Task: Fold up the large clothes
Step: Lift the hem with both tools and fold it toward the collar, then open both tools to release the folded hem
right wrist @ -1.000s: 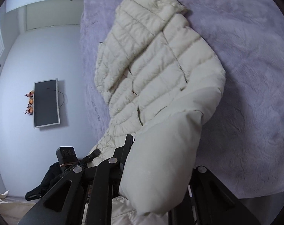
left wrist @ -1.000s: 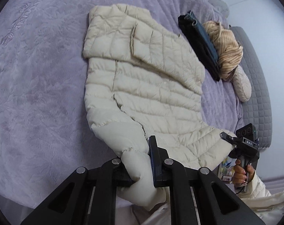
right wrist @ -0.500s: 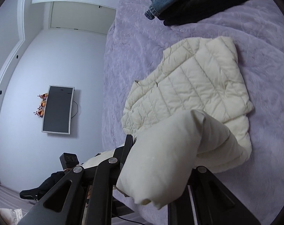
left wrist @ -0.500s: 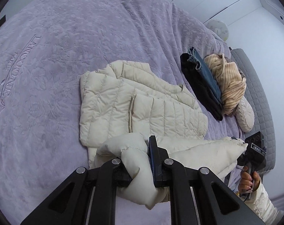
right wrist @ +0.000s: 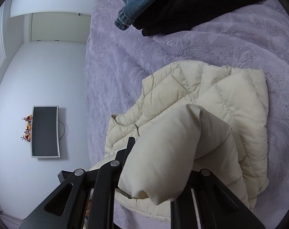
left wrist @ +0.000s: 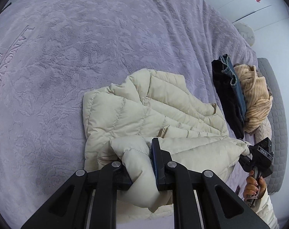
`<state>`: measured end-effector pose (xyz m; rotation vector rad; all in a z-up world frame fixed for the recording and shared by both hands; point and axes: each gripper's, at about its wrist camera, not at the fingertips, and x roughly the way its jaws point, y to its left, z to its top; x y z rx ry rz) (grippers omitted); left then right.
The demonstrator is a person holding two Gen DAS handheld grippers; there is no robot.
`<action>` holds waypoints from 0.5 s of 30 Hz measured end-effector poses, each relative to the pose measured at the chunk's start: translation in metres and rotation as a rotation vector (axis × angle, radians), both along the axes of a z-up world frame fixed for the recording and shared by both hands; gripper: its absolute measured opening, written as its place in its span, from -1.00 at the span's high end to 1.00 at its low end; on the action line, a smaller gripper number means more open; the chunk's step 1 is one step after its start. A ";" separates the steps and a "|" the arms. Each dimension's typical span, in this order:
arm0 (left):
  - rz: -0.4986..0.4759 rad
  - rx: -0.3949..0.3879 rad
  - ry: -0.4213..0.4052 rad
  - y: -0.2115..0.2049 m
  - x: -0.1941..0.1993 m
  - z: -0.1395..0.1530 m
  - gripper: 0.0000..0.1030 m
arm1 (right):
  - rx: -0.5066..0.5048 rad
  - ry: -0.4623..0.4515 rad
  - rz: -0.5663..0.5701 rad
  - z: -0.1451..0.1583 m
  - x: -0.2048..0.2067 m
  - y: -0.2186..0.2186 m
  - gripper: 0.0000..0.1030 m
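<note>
— Fingers, state? 
— Both pairs were clamped on cloth. The left gripper (left wrist: 142, 164) pinched a puffed roll of the cream down jacket (left wrist: 144, 114) at its near hem corner; the right gripper (right wrist: 155, 164) held the other hem corner, its fingers mostly hidden under a fat bulge of fabric, and it also showed in the left view (left wrist: 259, 152) with a hand (left wrist: 255, 183) on its grip.

— Item, location? 
— The jacket lay on the lilac bedspread (left wrist: 87, 47), its far half flat, its near edge lifted and carried over the body toward the collar end.

— Orientation? 
— The long axis of the folded bundle appeared to run from gripper to gripper, across the left view; the collar notch faced away from the grippers.

— Handling notes? 
— Judged light, soft and springy, with a slick shell; the quilting would likely puff back and slide unless pressed down. Best taken at hem corners or seams, where the fill is thinner.

— Neighbouring stock? 
— Dark garments, jeans (left wrist: 238, 95) and a tan ribbed knit (left wrist: 257, 97) were piled near the headboard, apart from the jacket.
</note>
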<state>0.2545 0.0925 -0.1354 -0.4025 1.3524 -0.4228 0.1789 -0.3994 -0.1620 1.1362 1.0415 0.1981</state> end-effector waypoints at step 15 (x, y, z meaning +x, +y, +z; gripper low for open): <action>-0.056 0.258 -0.233 -0.006 -0.014 0.063 -0.75 | -0.022 0.074 -0.089 -0.018 0.026 -0.007 0.68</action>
